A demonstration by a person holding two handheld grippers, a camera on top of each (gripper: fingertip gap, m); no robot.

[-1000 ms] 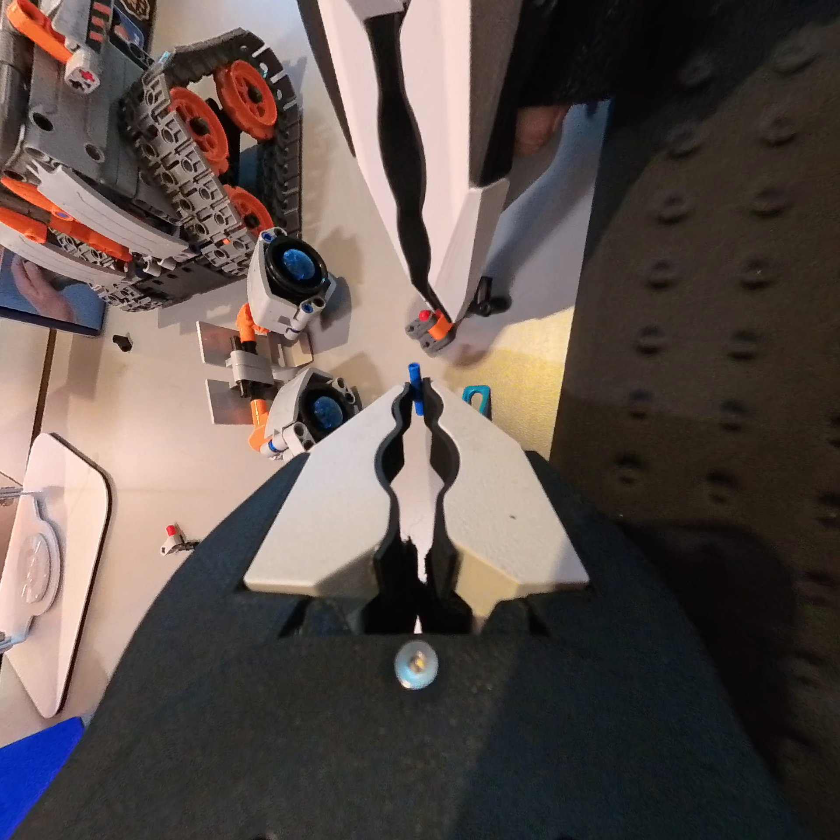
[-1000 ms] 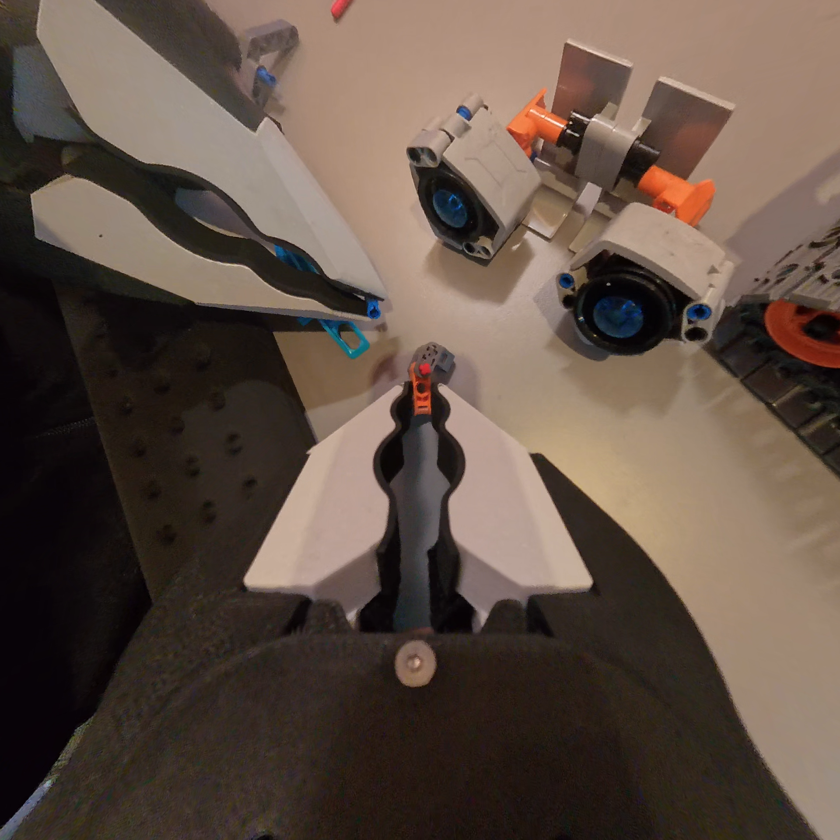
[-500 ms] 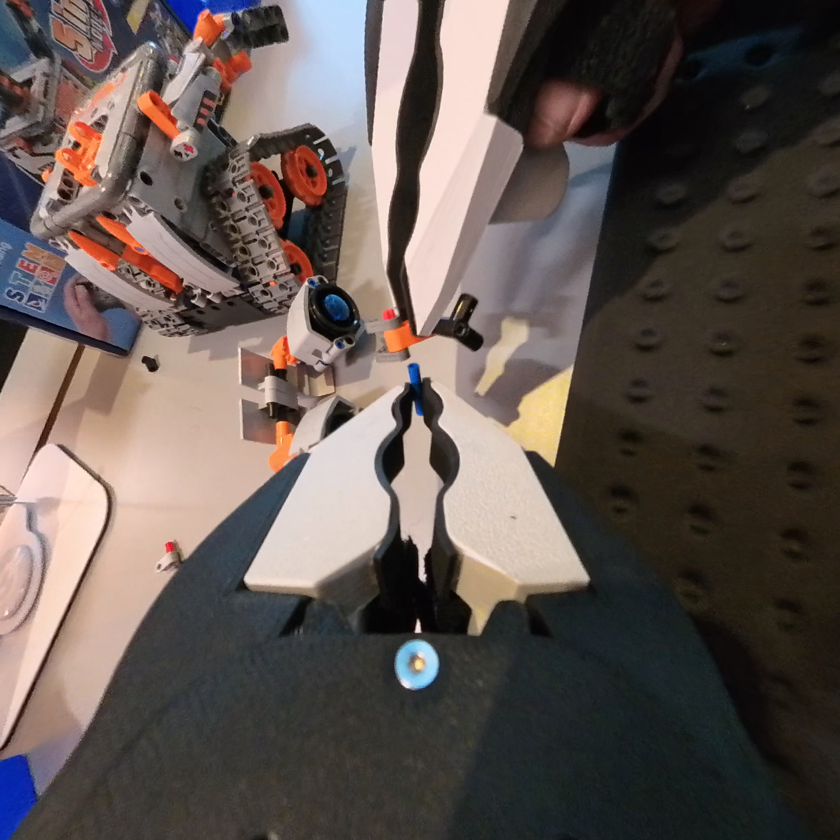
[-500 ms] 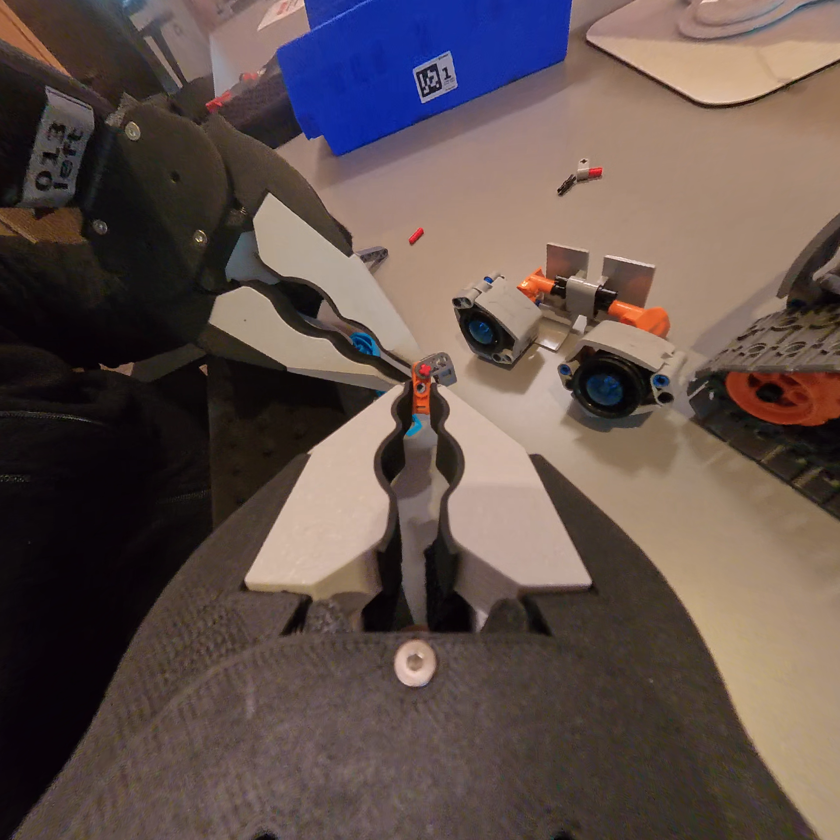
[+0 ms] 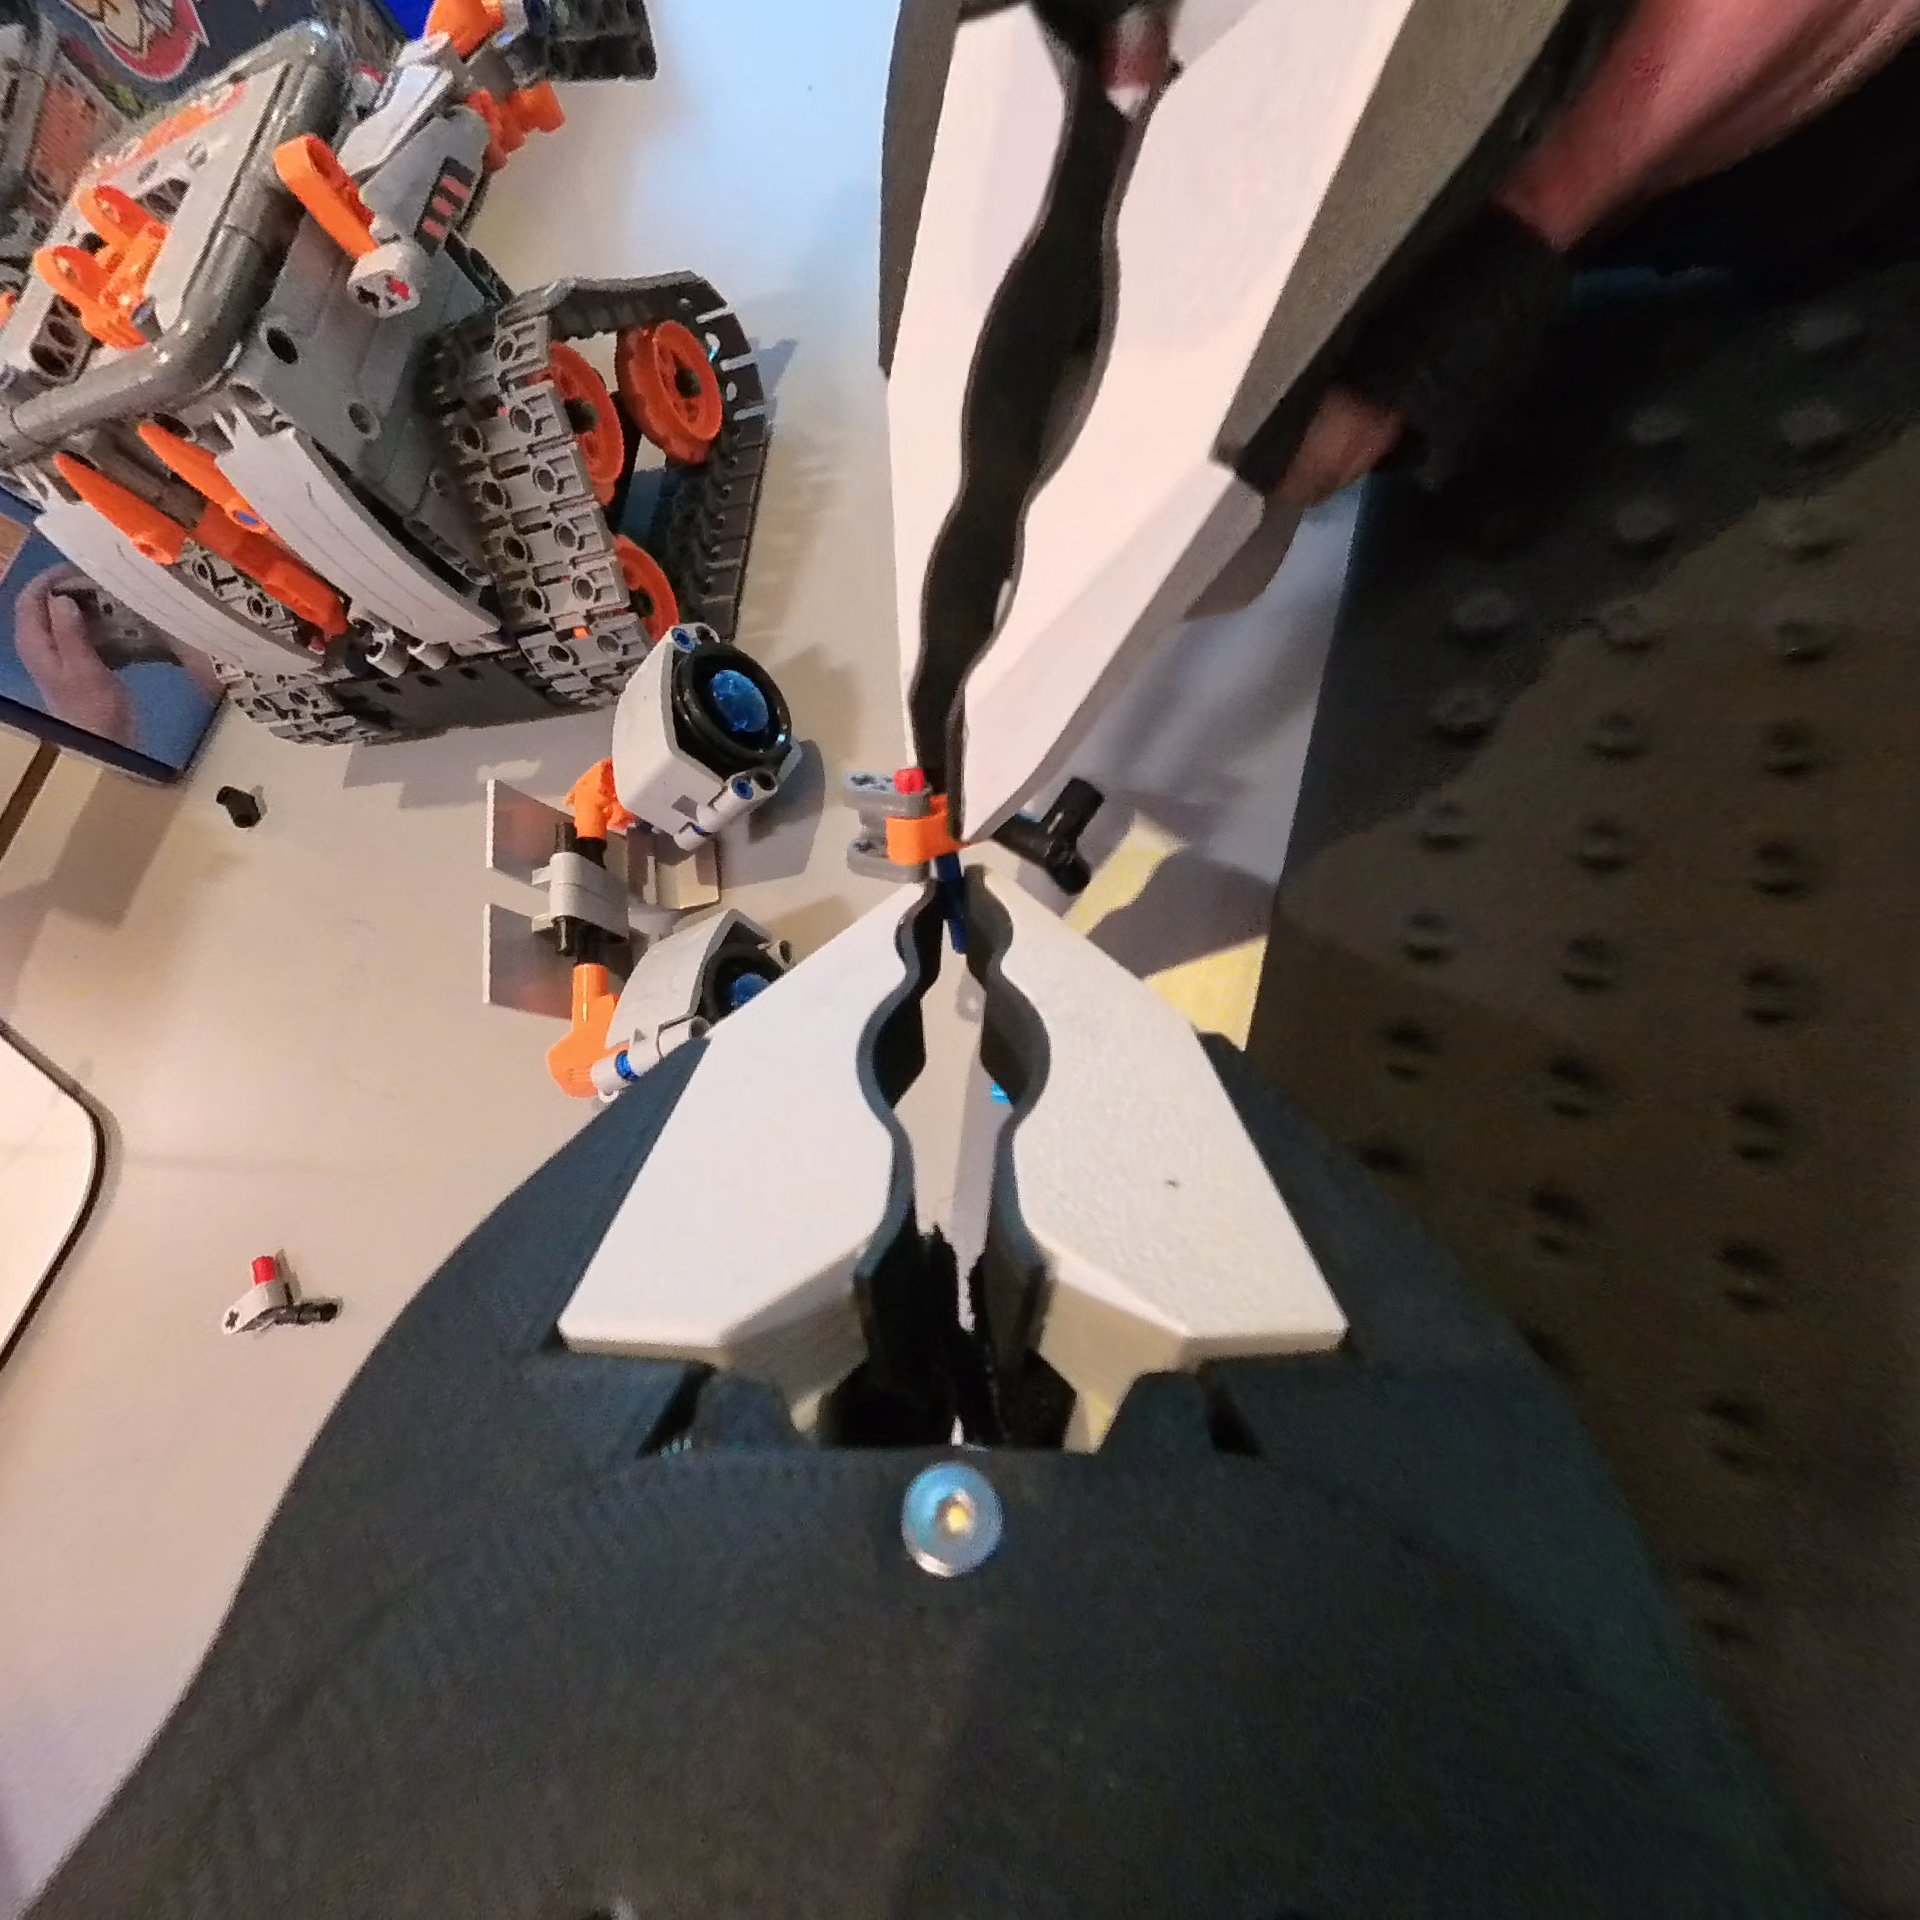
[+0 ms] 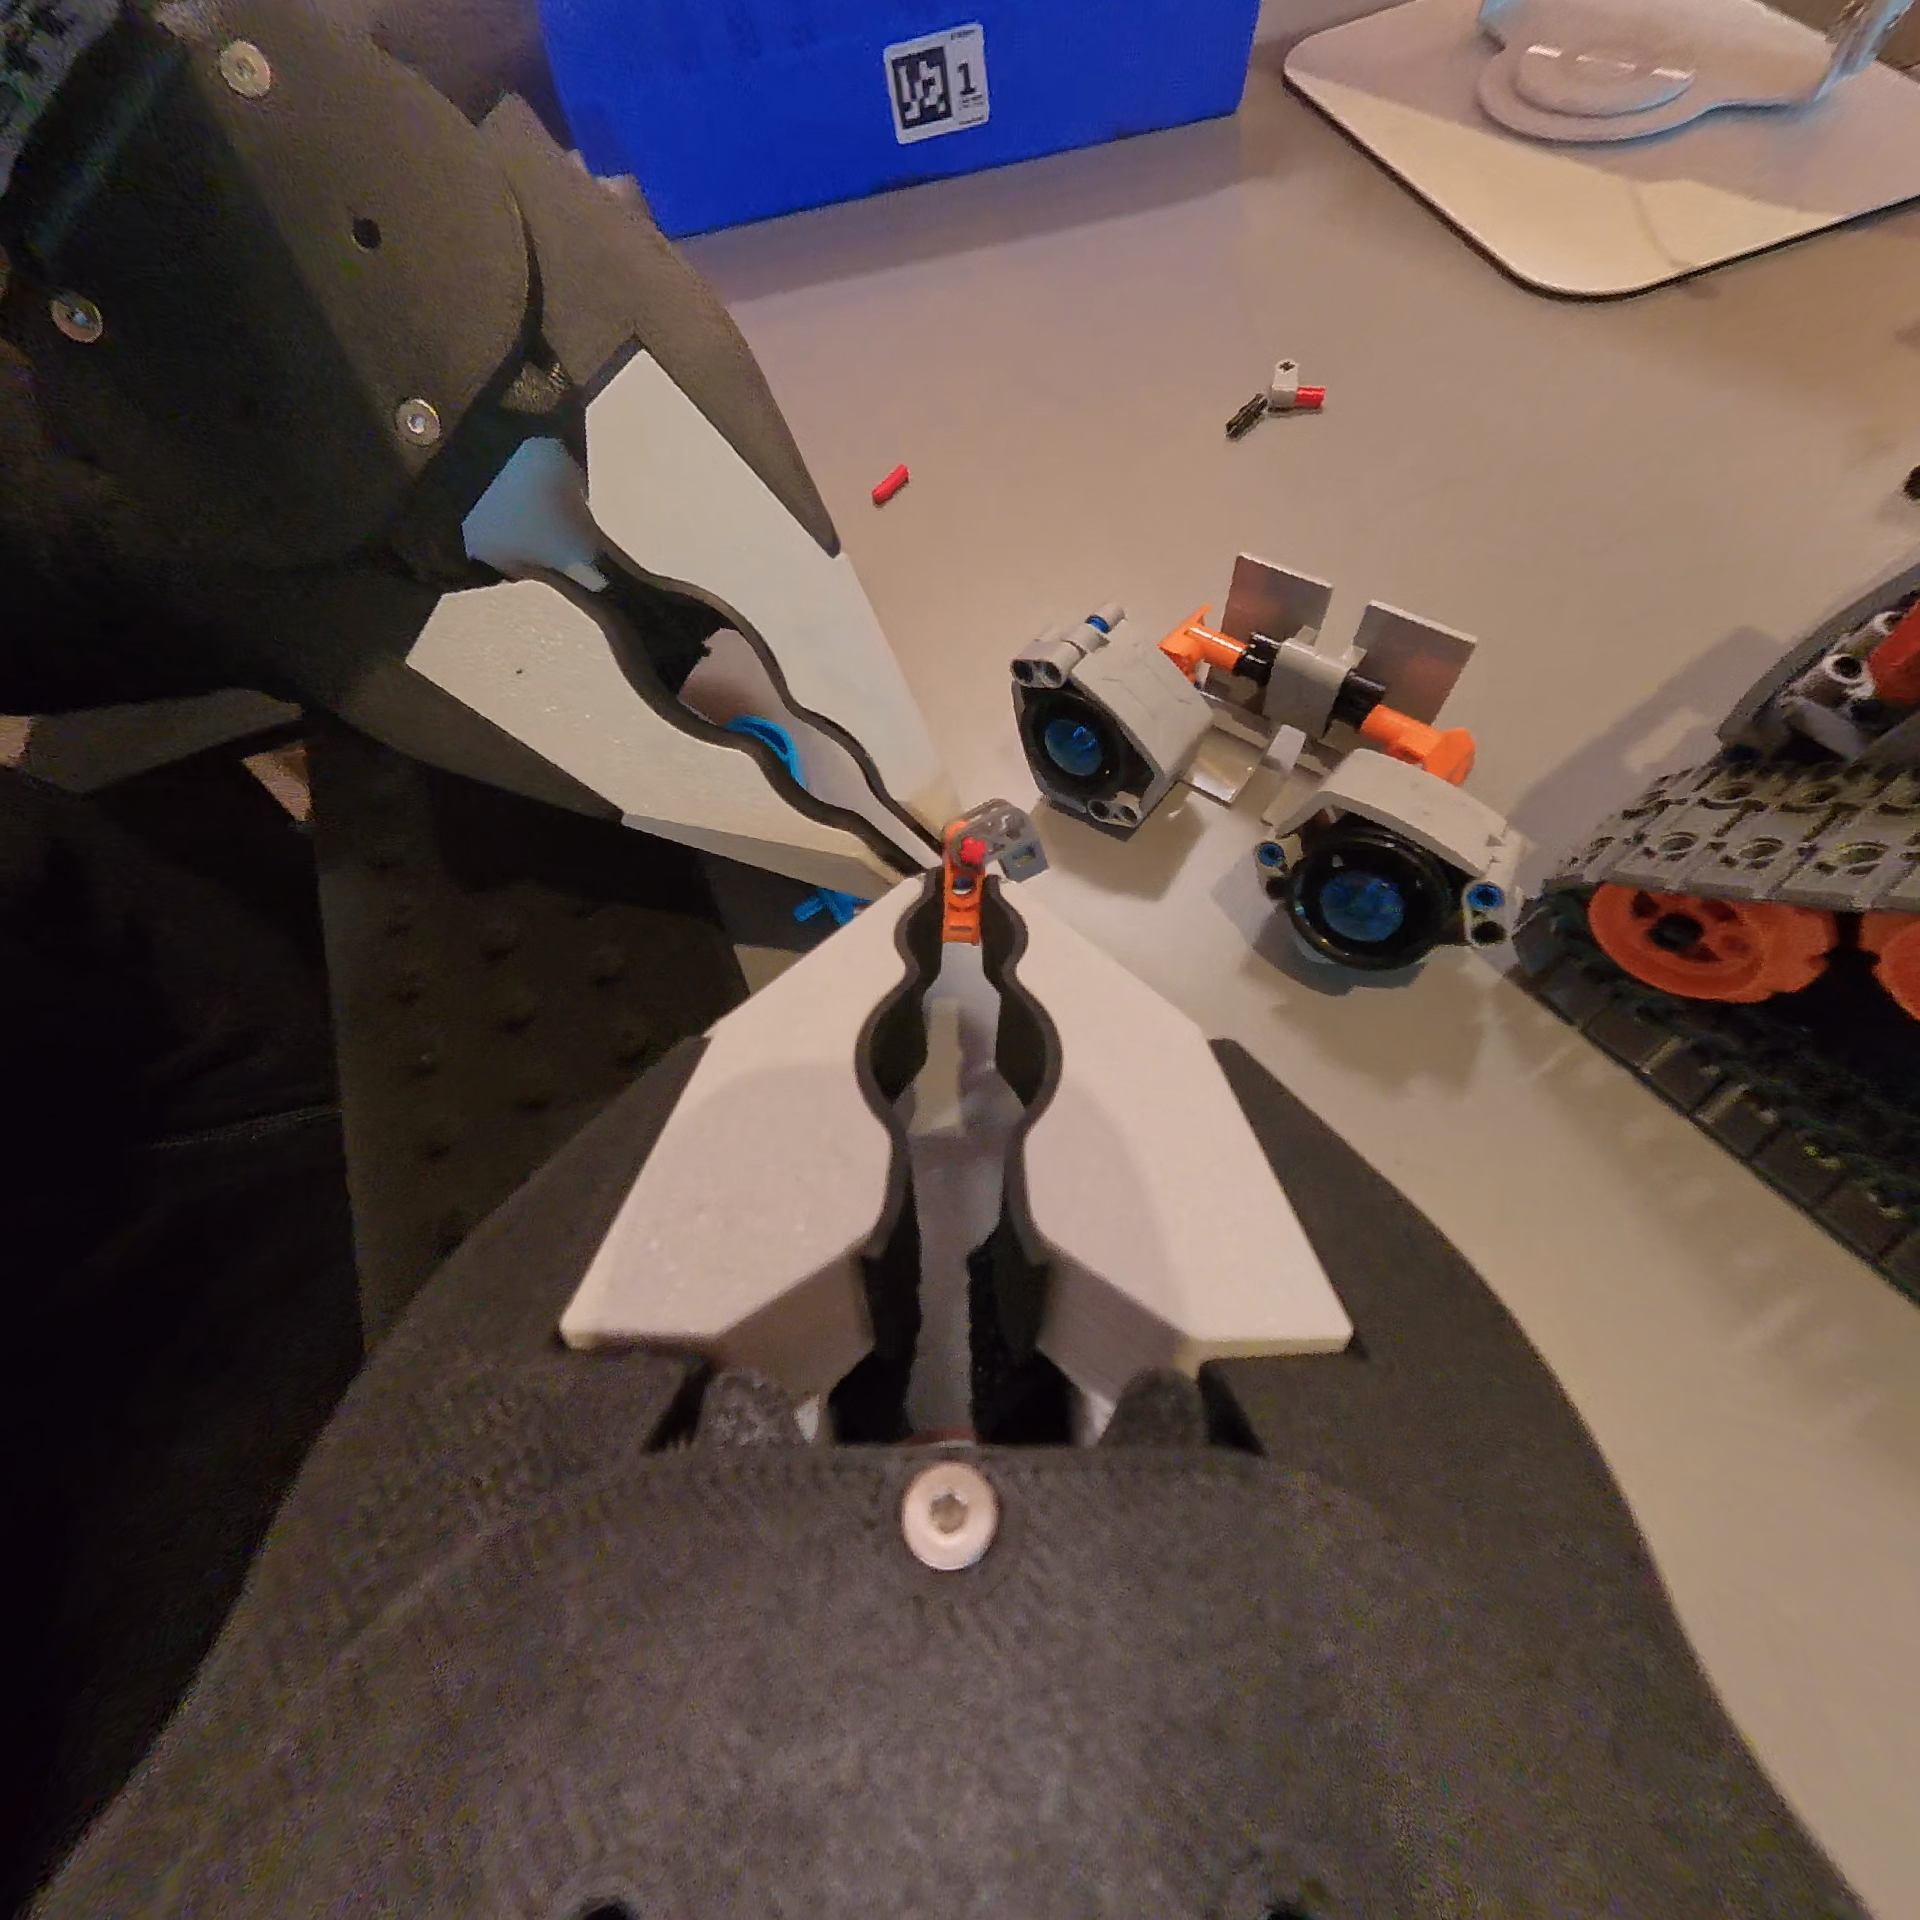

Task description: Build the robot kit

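- Blue pin [image 5: 952, 906], left wrist view: pinched at the tips of the left gripper [image 5: 948, 902], jaws closed on it, sticking out forward and meeting the orange connector [image 5: 916, 837].
- Orange connector clamped in the tips of the right gripper [image 5: 943, 821], which comes down from above; grey piece [image 5: 871, 823] with a red peg [image 5: 908, 779] joined to it on the left.
- Both held above the pale table [image 5: 312, 1039], at its edge beside a dark studded surface [image 5: 1610, 935].
- Black pin [image 5: 1051, 831] just right of the right gripper's tips; lying or held, cannot tell.
- Two grey housings with blue lenses [image 5: 707, 732] on an orange-and-grey axle assembly, just left of the tips.
- Tracked model [image 5: 416, 468] with orange wheels farther left; small grey part with red peg [image 5: 268, 1294] lying apart, lower left.
- Right wrist view: right gripper [image 6: 964, 888] closed on the orange connector [image 6: 960, 906], grey piece [image 6: 1003, 831] and red peg [image 6: 970, 852] at its far end.
- Left gripper [image 6: 920, 857] reaching in from the left, tips shut and touching the connector; pin itself hidden here.
- Light-blue part [image 6: 769, 743] seen behind the left gripper's fingers.
- Lens housings [image 6: 1091, 727] to the right on the table [image 6: 1039, 364]; tracked model [image 6: 1714, 914] at the right edge.
- Red pin [image 6: 889, 484] and small grey part [image 6: 1278, 397] lying farther back; blue box [image 6: 831, 94] and white pad [image 6: 1558, 187] beyond.
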